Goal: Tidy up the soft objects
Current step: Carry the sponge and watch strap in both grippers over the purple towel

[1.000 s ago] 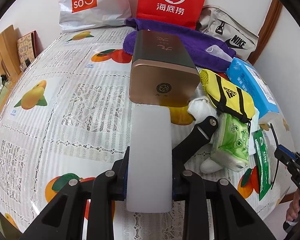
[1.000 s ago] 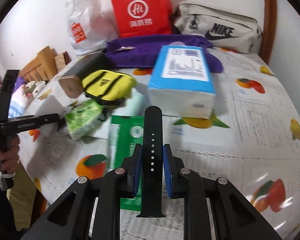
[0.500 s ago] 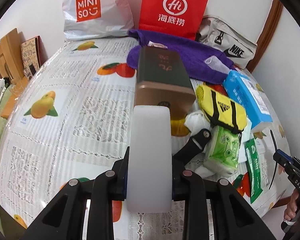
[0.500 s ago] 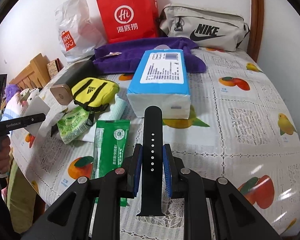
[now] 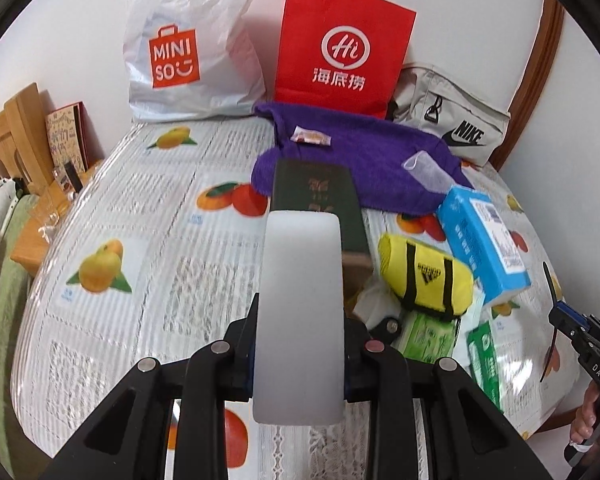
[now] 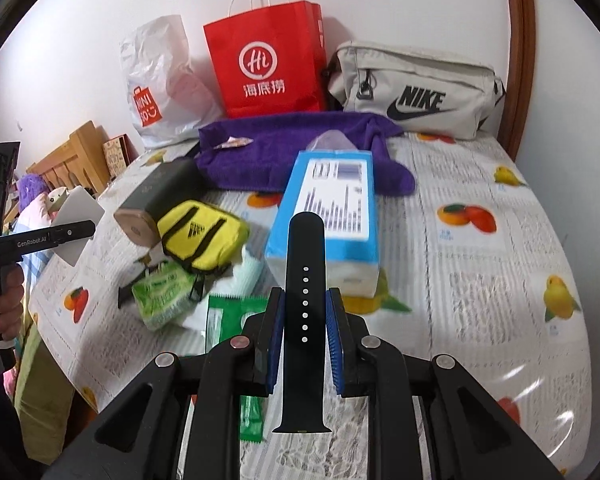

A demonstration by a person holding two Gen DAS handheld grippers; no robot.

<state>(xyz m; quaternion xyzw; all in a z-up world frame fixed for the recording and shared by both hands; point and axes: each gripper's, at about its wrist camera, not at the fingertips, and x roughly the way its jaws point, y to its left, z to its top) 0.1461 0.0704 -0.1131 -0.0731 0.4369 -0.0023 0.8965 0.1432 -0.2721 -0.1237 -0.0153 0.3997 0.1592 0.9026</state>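
Note:
My left gripper [image 5: 300, 340] is shut on a white translucent soft pad [image 5: 300, 304] and holds it above the near table edge. My right gripper [image 6: 304, 336] is shut on a black watch strap [image 6: 304, 300], raised over the table. On the table lie a yellow Adidas pouch [image 5: 424, 276], also in the right wrist view [image 6: 200, 236], a green tissue pack [image 6: 164, 296], a green sachet [image 6: 224, 320], a blue tissue box [image 6: 332, 216] and a purple towel [image 5: 360, 156].
A dark box with a bronze end [image 5: 316, 204] lies mid-table. A Miniso bag [image 5: 188, 40], a red paper bag [image 5: 340, 48] and a Nike bag [image 6: 416, 88] stand along the wall. Wooden furniture [image 5: 16, 136] is at the left.
Both grippers have drawn back and risen from the table, each keeping its object. The dark box now looks farther from the left gripper.

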